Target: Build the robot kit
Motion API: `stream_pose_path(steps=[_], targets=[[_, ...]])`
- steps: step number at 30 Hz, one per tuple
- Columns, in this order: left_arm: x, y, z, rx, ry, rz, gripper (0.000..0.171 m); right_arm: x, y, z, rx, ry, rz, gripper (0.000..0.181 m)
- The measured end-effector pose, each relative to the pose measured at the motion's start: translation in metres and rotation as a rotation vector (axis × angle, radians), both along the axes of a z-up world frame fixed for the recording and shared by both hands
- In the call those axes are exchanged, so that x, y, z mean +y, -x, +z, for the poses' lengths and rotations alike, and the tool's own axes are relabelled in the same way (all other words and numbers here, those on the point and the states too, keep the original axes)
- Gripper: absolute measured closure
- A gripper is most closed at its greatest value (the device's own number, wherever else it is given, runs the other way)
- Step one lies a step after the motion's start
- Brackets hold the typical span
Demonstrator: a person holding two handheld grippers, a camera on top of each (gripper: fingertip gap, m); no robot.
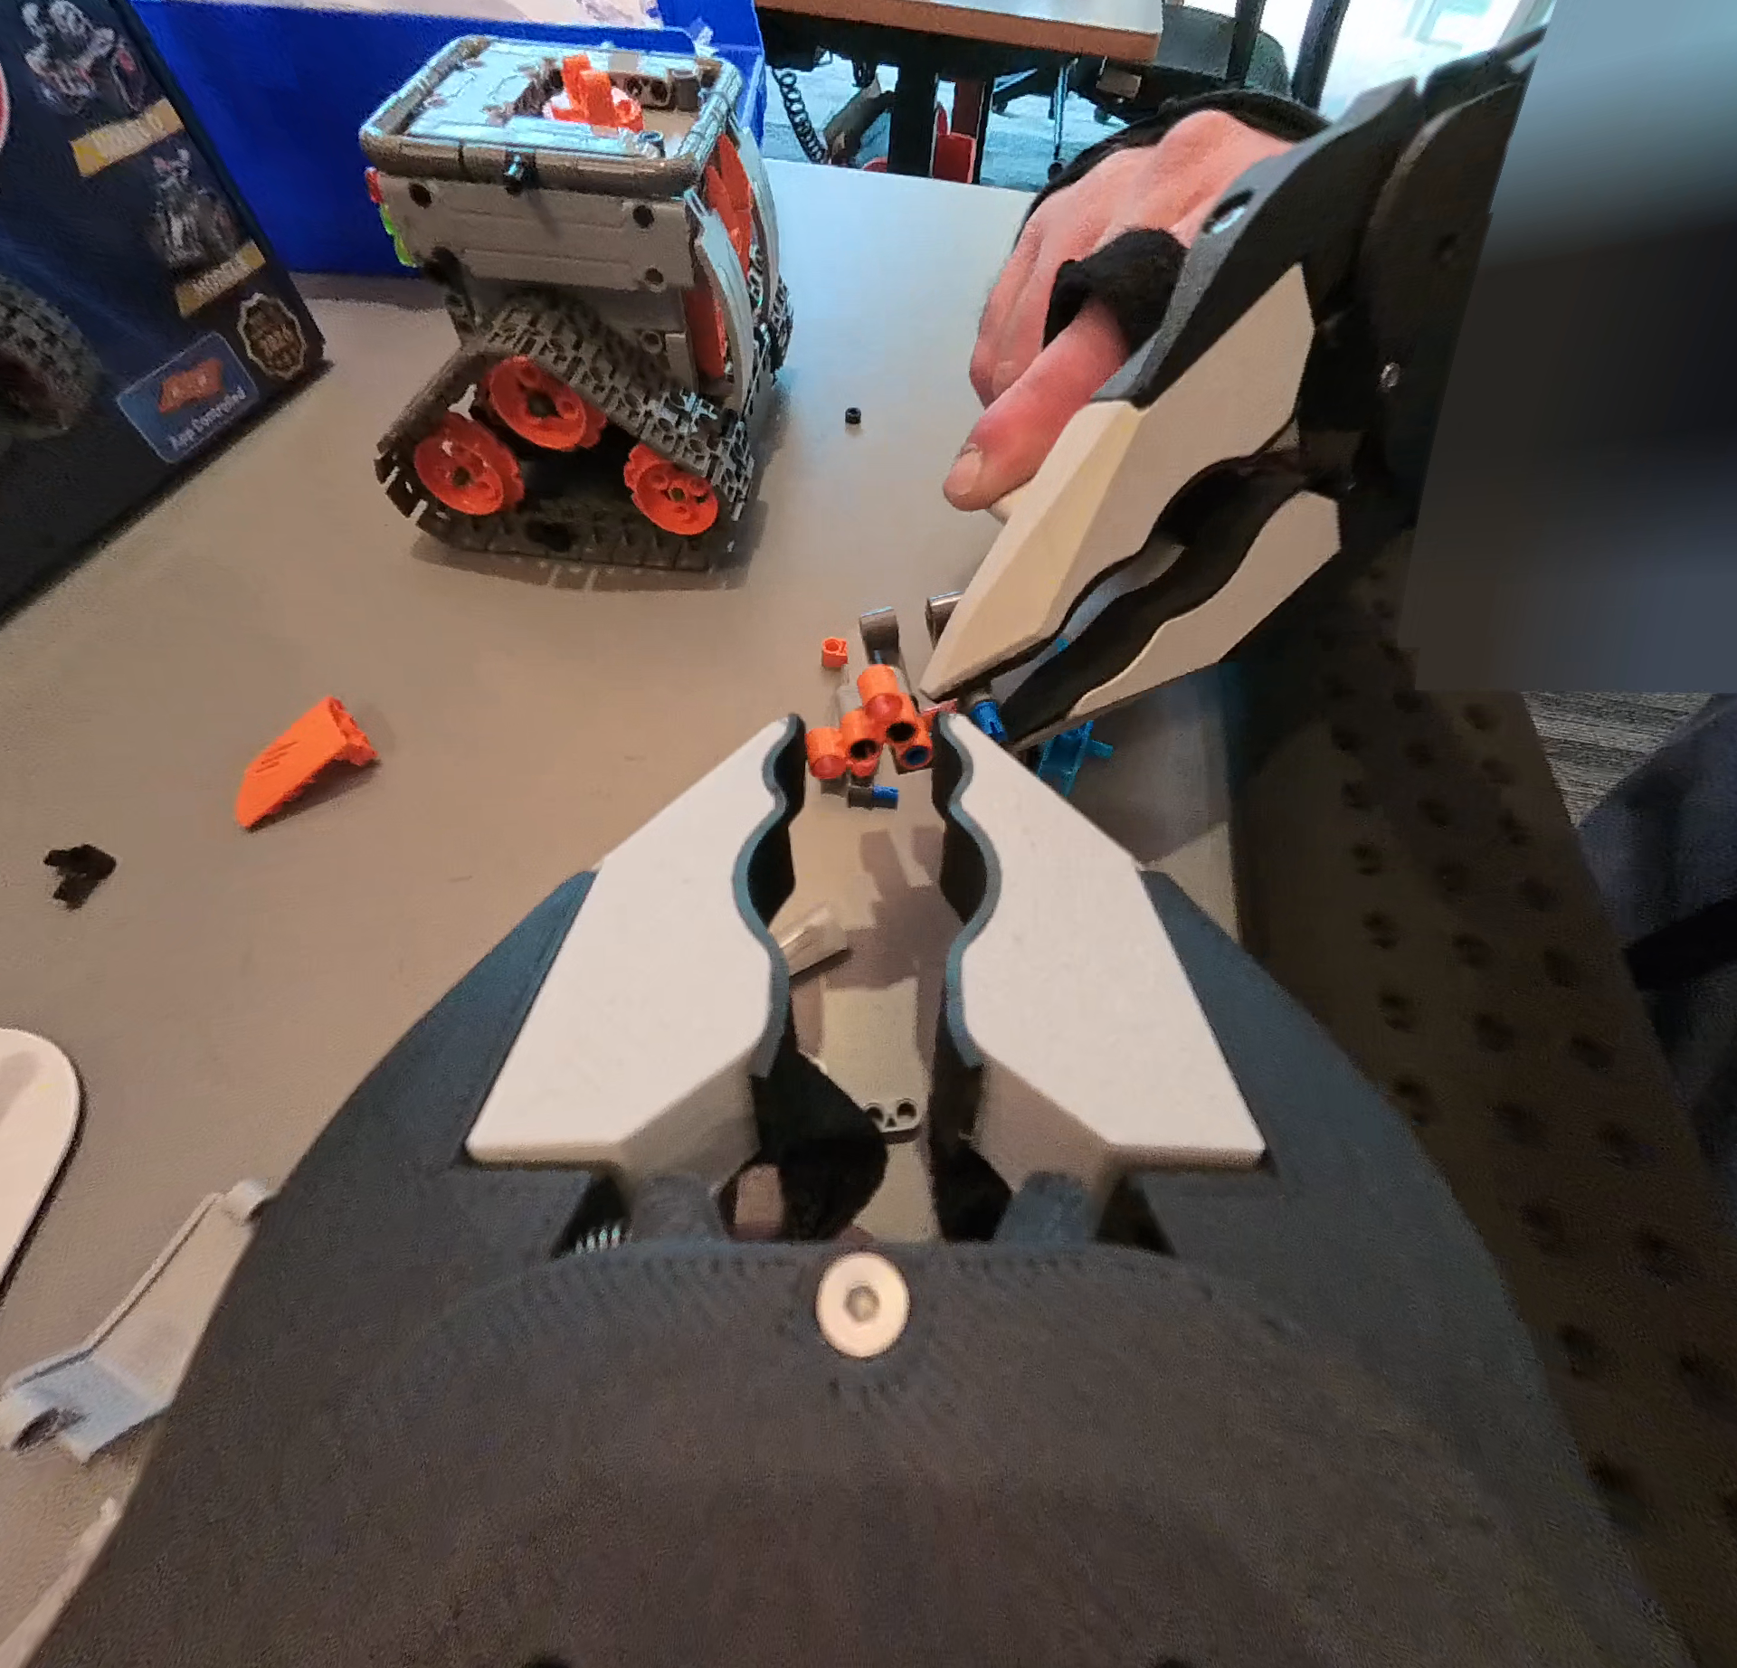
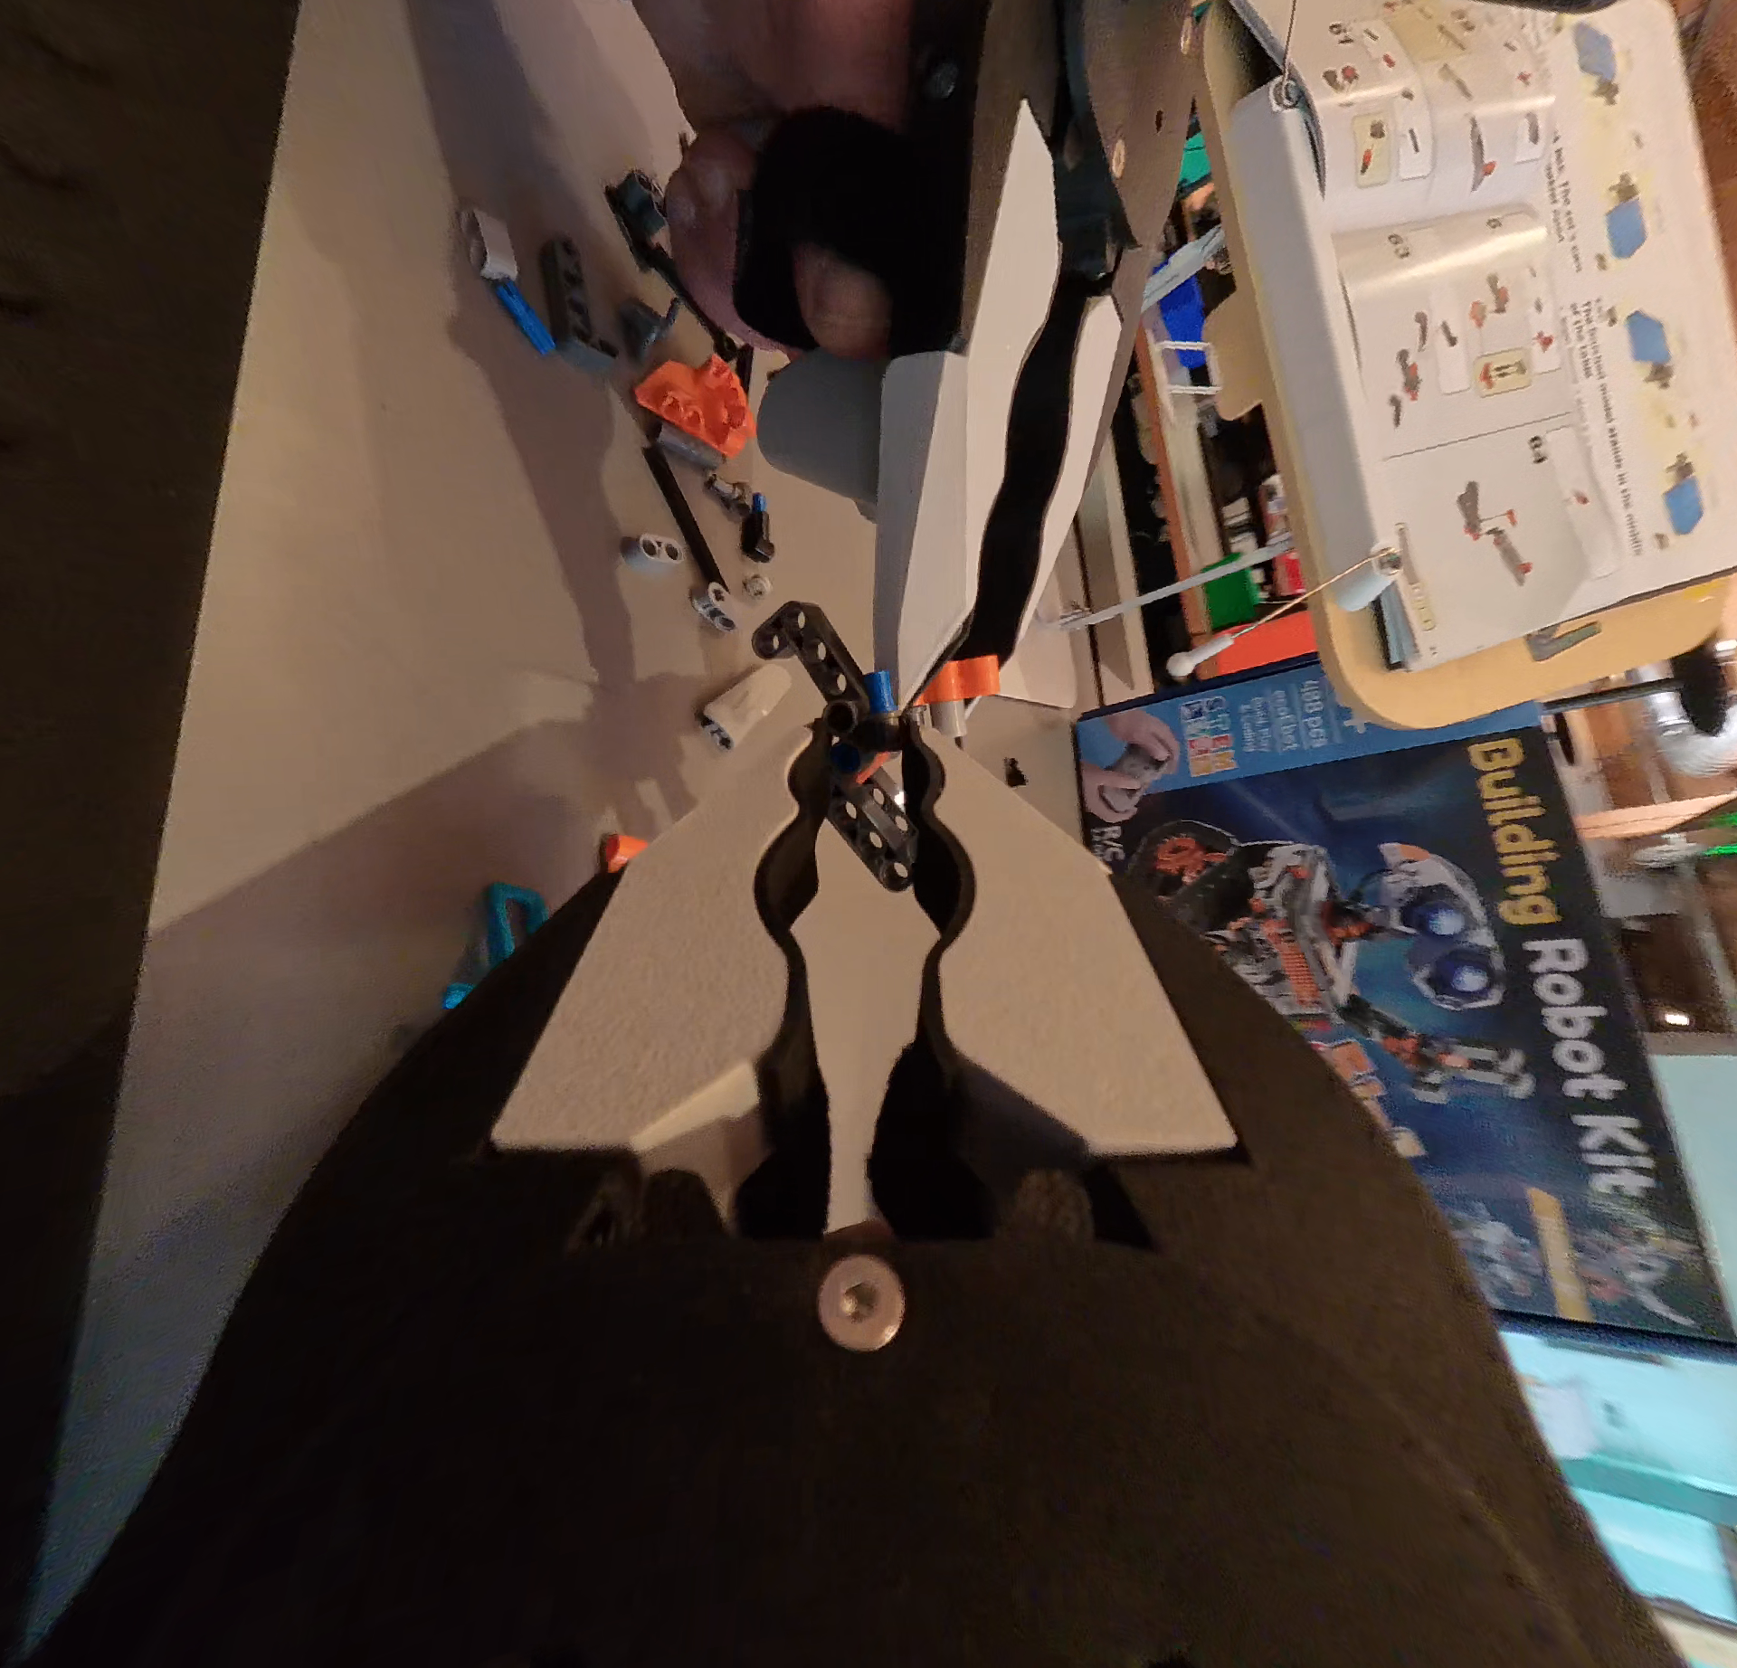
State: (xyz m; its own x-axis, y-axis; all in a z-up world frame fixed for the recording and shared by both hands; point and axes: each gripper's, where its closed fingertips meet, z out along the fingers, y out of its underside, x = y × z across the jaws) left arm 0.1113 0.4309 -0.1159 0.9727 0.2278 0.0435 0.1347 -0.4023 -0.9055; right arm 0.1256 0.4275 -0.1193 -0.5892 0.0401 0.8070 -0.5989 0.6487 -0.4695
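Orange connector pieces (image 1: 869,730) are sitting clamped between the left gripper (image 1: 869,744) tips. The right gripper (image 2: 860,744), closing on a black perforated beam (image 2: 851,758), is meeting them tip-to-tip above the table (image 1: 470,683).

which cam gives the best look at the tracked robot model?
Left wrist view: the tracked robot model stands whole and unblocked on the table, grey body, orange wheels and tracks all visible, beyond the left tool. The right wrist view does not show the model itself, only loose parts and the kit box.
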Motion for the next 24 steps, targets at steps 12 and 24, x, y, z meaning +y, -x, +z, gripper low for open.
stream_pose_path(steps=[12, 24], targets=[[-0.002, -0.001, 0.008, 0.132, -0.033, -0.011, 0.148, 0.0, -0.002, 0.005, -0.193, 0.092, 0.001, 0.168], [-0.001, -0.02, 0.035, 0.429, -0.089, -0.174, 0.147, 0.005, -0.005, 0.039, -0.783, 0.361, 0.172, 0.167]])
